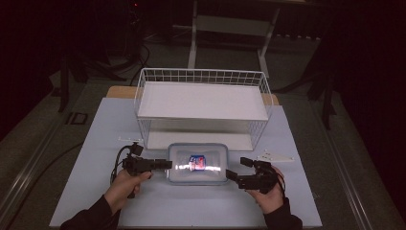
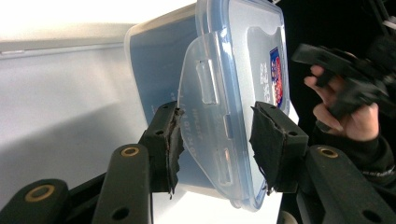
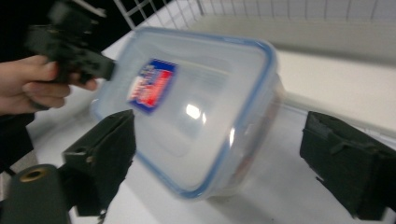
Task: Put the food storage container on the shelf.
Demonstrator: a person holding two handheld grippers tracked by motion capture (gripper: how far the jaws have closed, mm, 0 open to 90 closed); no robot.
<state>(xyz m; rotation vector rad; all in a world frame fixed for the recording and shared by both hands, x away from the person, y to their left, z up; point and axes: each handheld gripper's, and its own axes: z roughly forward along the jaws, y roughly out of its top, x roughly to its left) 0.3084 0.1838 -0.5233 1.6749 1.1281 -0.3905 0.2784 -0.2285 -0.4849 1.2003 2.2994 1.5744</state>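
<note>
Two grippers flank the box (image 1: 197, 164), near edge of rack (image 1: 203, 101). Left gripper (image 2: 219, 140) straddles the clip w/ slack; right gripper (image 3: 219, 163) wide. We'd close both evenly, lift level.

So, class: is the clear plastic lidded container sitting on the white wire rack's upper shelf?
No, the container rests on the table in front of the rack.
</note>
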